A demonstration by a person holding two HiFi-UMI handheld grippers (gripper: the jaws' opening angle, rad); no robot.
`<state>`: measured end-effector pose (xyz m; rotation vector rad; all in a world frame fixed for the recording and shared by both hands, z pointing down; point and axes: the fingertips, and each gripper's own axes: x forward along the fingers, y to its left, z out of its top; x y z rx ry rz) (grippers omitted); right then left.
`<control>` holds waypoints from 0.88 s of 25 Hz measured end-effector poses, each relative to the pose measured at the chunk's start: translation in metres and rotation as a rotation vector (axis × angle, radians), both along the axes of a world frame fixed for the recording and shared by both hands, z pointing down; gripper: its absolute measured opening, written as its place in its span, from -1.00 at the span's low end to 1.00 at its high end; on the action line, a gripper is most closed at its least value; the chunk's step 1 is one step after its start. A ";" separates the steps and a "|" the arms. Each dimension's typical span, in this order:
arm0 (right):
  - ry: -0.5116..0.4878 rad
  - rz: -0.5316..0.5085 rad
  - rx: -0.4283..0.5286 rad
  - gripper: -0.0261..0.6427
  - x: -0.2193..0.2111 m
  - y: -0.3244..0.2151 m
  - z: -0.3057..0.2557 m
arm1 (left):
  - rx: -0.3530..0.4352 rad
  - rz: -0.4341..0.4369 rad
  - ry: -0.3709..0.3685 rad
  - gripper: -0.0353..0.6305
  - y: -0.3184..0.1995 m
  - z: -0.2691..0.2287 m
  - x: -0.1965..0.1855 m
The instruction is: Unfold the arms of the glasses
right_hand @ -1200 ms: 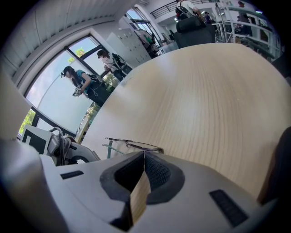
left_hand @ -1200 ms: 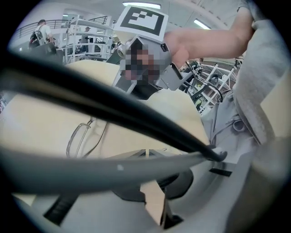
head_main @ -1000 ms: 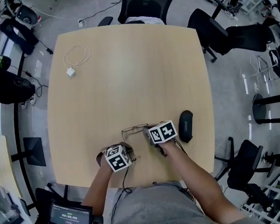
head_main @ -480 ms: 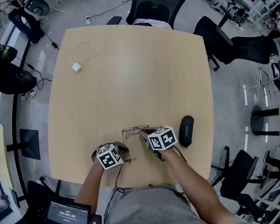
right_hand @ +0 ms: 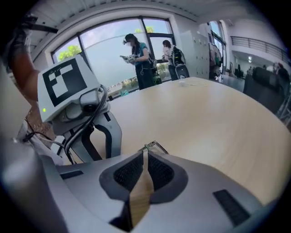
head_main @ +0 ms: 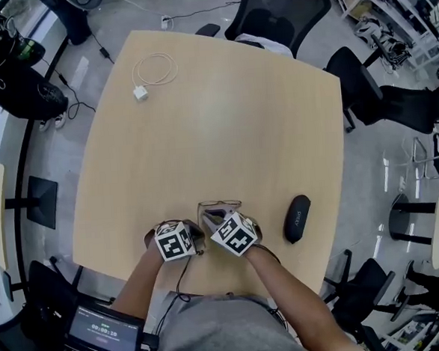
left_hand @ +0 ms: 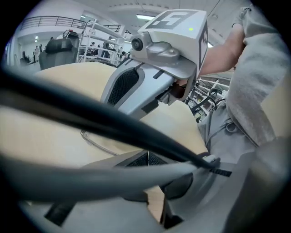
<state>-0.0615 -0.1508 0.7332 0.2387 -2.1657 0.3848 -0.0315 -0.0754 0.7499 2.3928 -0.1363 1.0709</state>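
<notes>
Near table (head_main: 201, 120) edge: glasses (head_main: 219, 205), long axis left-right.

Light wooden surface (head_main: 223, 126); white cable (head_main: 154, 69) coiled at far left corner, black case (head_main: 297, 218) near right edge, glasses (head_main: 219, 205) by front edge.

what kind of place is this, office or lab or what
Likely an open-plan office or lab workspace: a large wooden table ringed by black office chairs, metal shelving racks off to the side, and tall windows with people standing beside them.
</notes>
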 end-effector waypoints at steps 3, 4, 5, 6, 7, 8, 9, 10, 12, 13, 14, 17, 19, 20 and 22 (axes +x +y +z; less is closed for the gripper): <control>0.049 -0.094 0.085 -0.81 -0.001 0.001 -0.002 | -0.002 -0.007 0.005 -0.87 0.000 -0.001 0.000; 0.066 -0.116 0.105 -0.80 -0.001 0.002 -0.003 | -0.003 -0.007 0.006 -0.87 0.001 -0.001 0.000; 0.084 -0.132 0.123 -0.79 -0.001 0.002 -0.004 | -0.003 -0.006 0.005 -0.87 0.001 -0.001 0.000; 0.102 -0.143 0.139 -0.79 0.000 0.002 -0.004 | -0.003 -0.004 0.004 -0.87 0.002 -0.002 0.000; 0.120 -0.151 0.154 -0.79 0.001 0.001 -0.004 | -0.003 -0.002 0.003 -0.87 0.002 -0.002 0.000; 0.139 -0.158 0.169 -0.79 0.002 0.001 -0.004 | -0.002 0.000 0.003 -0.87 0.002 -0.003 0.000; 0.156 -0.164 0.184 -0.79 0.003 0.000 -0.004 | -0.002 0.001 0.003 -0.87 0.002 -0.003 0.000; 0.168 -0.170 0.201 -0.79 0.004 -0.001 -0.005 | -0.001 0.001 0.004 -0.87 0.002 -0.004 0.000; 0.178 -0.186 0.238 -0.79 0.003 -0.001 -0.008 | 0.000 -0.001 0.006 -0.87 0.003 -0.003 0.000; 0.178 -0.195 0.252 -0.79 0.001 0.000 -0.009 | 0.001 -0.002 0.008 -0.87 0.003 -0.003 0.000; 0.179 -0.203 0.260 -0.79 0.000 0.001 -0.007 | 0.001 -0.003 0.009 -0.87 0.004 -0.003 0.000; 0.191 -0.217 0.281 -0.79 -0.003 0.000 0.001 | 0.002 -0.003 0.009 -0.87 0.004 -0.003 0.001; 0.207 -0.233 0.301 -0.79 -0.004 0.000 0.006 | 0.004 -0.004 0.008 -0.87 0.004 -0.003 0.002; 0.215 -0.242 0.312 -0.79 -0.003 0.001 0.008 | 0.005 -0.005 0.007 -0.87 0.004 -0.003 0.002; 0.221 -0.252 0.330 -0.82 -0.001 0.002 0.009 | 0.006 -0.006 0.007 -0.87 0.004 -0.002 0.003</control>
